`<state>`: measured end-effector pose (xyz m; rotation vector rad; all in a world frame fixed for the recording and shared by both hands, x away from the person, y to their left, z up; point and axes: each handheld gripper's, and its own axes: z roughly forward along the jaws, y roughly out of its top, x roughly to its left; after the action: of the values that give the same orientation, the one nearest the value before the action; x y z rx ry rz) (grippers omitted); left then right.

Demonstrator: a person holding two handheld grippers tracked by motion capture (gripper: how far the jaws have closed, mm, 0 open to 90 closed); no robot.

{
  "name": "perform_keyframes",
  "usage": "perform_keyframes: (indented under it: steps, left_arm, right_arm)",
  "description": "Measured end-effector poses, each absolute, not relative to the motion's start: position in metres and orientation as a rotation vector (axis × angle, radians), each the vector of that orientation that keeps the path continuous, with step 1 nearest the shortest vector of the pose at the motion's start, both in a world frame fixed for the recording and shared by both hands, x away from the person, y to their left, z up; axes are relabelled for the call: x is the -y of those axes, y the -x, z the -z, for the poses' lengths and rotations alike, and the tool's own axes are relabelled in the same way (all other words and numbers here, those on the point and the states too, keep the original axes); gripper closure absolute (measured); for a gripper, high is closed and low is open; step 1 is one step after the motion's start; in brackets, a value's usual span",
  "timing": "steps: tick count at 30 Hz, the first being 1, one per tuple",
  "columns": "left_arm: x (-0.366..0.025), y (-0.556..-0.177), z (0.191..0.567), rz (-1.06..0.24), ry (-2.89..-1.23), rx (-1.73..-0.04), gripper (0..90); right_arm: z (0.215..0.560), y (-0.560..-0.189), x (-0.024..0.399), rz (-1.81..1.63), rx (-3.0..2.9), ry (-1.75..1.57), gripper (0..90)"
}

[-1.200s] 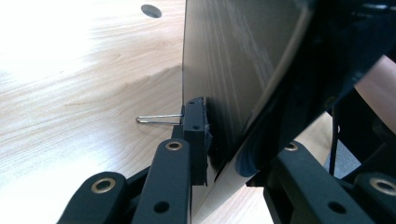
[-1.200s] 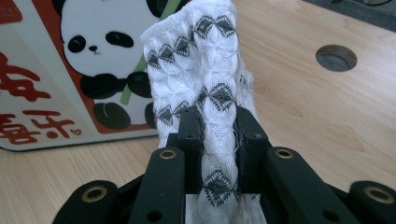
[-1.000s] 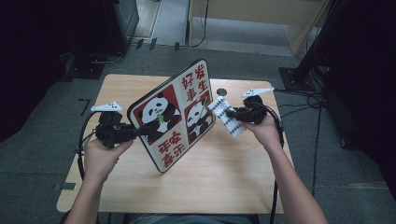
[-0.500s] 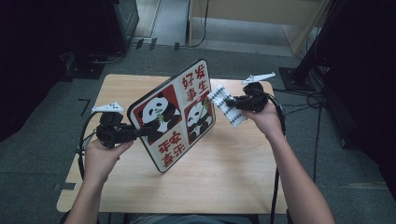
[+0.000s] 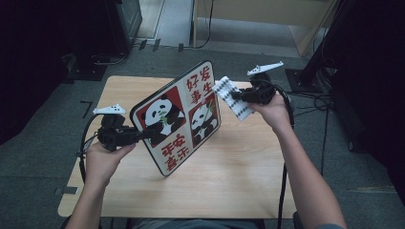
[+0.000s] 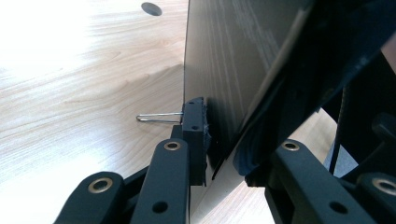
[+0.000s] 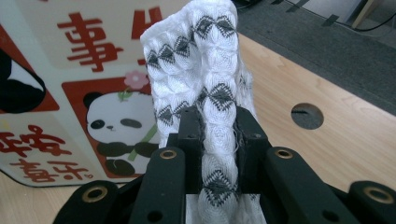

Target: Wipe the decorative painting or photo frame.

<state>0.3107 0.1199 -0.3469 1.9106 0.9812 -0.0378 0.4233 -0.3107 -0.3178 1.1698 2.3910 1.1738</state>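
Note:
A rounded board [image 5: 181, 117] printed with two pandas and red characters stands tilted above the wooden table [image 5: 248, 176]. My left gripper [image 5: 152, 134] is shut on its left edge; its jaws have just closed a little tighter. In the left gripper view the jaws [image 6: 222, 144] pinch the board's dark back [image 6: 224, 60]. My right gripper [image 5: 235, 97] is shut on a white cloth [image 5: 224, 88] with black diamond marks, held beside the board's upper right corner. In the right gripper view the cloth [image 7: 196, 60] bulges up between the pads of my right gripper [image 7: 218, 140], in front of the board [image 7: 70, 70].
The table has a round hole [image 7: 307, 115] near its far edge, also seen as hole [image 6: 151, 8]. A thin wire loop [image 6: 159, 116] sticks out by the left jaw. Grey floor with cables [image 5: 329, 102] and dark furniture surrounds the table.
My right gripper has risen with the cloth, from beside the board's right edge up to its upper right corner. The left gripper and the board have stayed put.

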Motion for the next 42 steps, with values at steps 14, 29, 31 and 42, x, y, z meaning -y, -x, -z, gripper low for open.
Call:
perform_keyframes:
  steps: [14,29,31,42]
  left_arm:
    - [-0.122,-0.312,0.348,0.053,-1.904,-0.985,76.1]
    - [-0.121,-0.313,0.346,0.036,-1.929,-0.976,77.2]
    - [-0.121,-0.313,0.346,0.035,-1.93,-0.974,77.3]
    - [-0.122,-0.314,0.347,0.039,-1.929,-0.962,77.3]
  right_arm:
    - [0.267,-0.448,0.29,-1.252,-2.343,-1.13,77.2]
    - [0.223,-0.463,0.254,-1.256,-2.321,-1.06,77.0]
    - [0.221,-0.463,0.248,-1.267,-2.322,-1.044,77.0]
    - [0.242,-0.465,0.235,-1.267,-2.373,-1.029,77.0]
